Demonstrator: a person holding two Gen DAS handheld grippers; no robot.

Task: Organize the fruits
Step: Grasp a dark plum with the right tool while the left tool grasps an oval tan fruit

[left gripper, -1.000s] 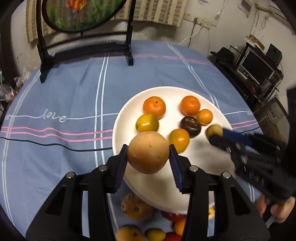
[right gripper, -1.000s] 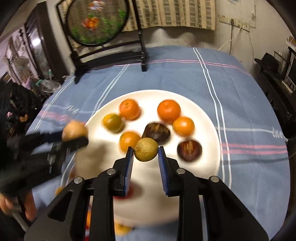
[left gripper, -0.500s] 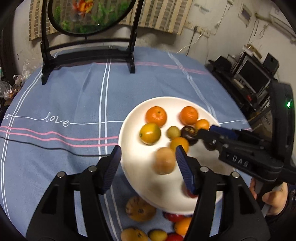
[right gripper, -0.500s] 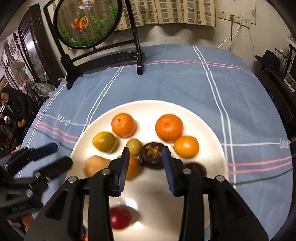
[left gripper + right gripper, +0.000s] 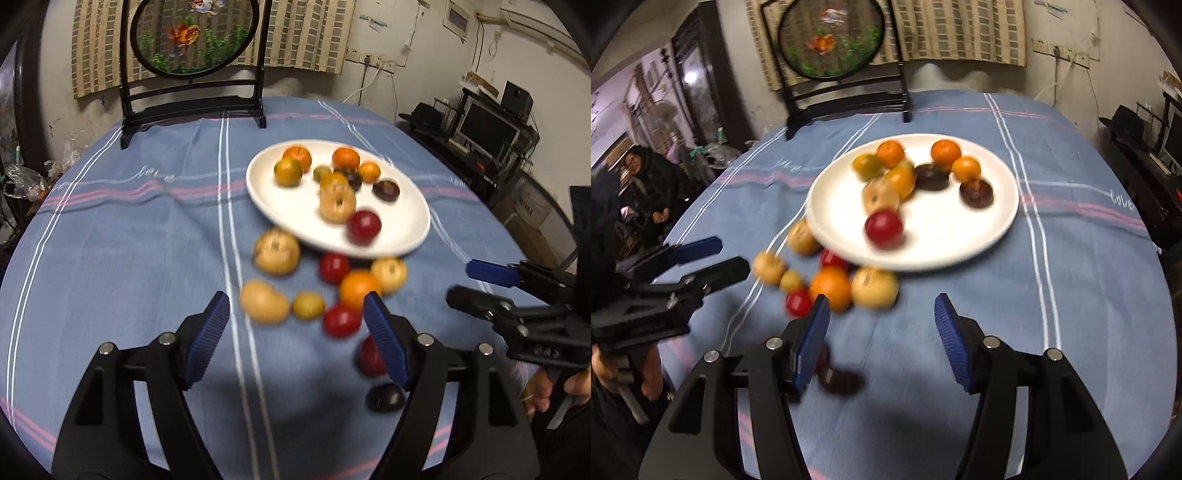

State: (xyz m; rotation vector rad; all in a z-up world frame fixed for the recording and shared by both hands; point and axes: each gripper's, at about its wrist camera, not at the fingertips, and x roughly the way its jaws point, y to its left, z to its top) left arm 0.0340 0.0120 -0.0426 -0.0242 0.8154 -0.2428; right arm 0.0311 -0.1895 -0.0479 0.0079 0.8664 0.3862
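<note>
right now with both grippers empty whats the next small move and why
Probably bring the left gripper down onto the small yellow-green fruit lying just ahead between its open jaws. Both it and the right gripper, whose jaws have just been opening, hold nothing, and a cluster of fruit sits on the blue tablecloth short of the white plate.

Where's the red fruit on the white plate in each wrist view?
Left wrist: round red fruit lies near the round white plate's near rim, right of centre frame.
Right wrist: same red fruit sits left of centre frame, on the plate's near half.
Shared landmark: round goldfish screen on black stand behind the plate.
</note>
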